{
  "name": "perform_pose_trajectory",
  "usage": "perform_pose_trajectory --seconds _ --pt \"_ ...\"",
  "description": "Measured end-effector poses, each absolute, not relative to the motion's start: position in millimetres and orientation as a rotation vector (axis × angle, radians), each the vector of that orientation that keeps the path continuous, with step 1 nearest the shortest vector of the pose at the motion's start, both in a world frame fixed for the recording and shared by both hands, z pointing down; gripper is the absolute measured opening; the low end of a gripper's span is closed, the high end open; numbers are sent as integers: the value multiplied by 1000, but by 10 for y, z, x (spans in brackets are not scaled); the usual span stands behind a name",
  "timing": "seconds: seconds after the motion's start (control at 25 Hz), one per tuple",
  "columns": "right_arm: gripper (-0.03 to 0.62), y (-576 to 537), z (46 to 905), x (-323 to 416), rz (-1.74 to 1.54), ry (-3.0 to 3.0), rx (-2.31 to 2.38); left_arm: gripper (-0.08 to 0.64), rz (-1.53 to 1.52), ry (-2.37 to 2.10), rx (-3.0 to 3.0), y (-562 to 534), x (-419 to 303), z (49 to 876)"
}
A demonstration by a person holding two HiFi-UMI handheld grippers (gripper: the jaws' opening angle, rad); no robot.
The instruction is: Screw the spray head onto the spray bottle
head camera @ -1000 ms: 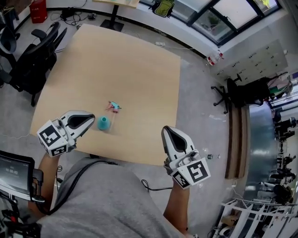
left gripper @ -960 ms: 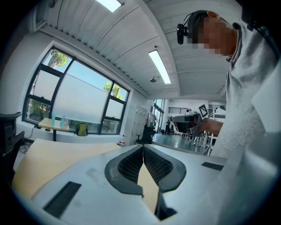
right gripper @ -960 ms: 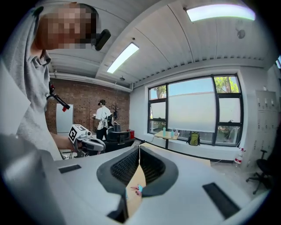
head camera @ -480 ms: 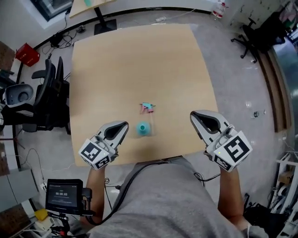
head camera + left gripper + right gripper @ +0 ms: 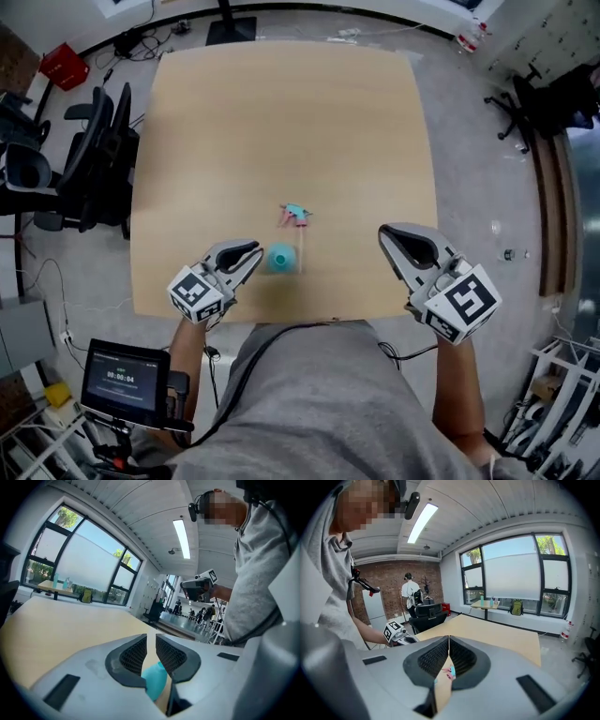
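Spray bottle (image 5: 281,258), teal and standing on the pale wooden tabletop (image 5: 281,122), sits just off the tip of the left tongs (image 5: 253,253), on their inner side. Whether tip and bottle touch I cannot tell. In the left gripper view its teal body shows low down, past the jaws and not between the pads. These tongs are all but pressed together, with a thin slit just opened between the ribbed pads and nothing pinched.

The spray head (image 5: 293,215), teal with pink parts, lies on its side a little beyond the bottle, ahead of the left tongs and apart from the bottle's neck. A pale thin tube runs from it back along the bottle's right side.

The right tongs (image 5: 389,234) hang well away to the other side of both parts, near the tabletop's near edge. Their jaws are pressed together and empty, and the spray head shows far off below them in the right gripper view.
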State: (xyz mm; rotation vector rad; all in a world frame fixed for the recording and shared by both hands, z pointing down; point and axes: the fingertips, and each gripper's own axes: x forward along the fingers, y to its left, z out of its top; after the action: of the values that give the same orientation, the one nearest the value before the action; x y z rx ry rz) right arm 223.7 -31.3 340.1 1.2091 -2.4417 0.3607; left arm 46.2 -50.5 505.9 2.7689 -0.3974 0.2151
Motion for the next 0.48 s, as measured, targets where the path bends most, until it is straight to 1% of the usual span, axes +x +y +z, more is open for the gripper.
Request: perform_pose_trajectory --seconds 0.04,0.2,0.28,0.44,0.48 --pt "6 -348 3445 2275 370 -2432 1208 56 231 -388 2766 -529 475 5165" --pt "6 -324 3754 2308 455 -2404 1165 259 372 -330 2729 -251 364 5753" --pt "6 -298 3868 2350 471 -2375 1189 337 470 -265 2757 -155 357 6057" --pt "6 -313 3939 2326 502 -2348 1239 459 688 -208 2855 -146 361 6457" --pt "6 -302 3930 2306 511 -2343 1240 468 715 -202 2879 -131 418 6515"
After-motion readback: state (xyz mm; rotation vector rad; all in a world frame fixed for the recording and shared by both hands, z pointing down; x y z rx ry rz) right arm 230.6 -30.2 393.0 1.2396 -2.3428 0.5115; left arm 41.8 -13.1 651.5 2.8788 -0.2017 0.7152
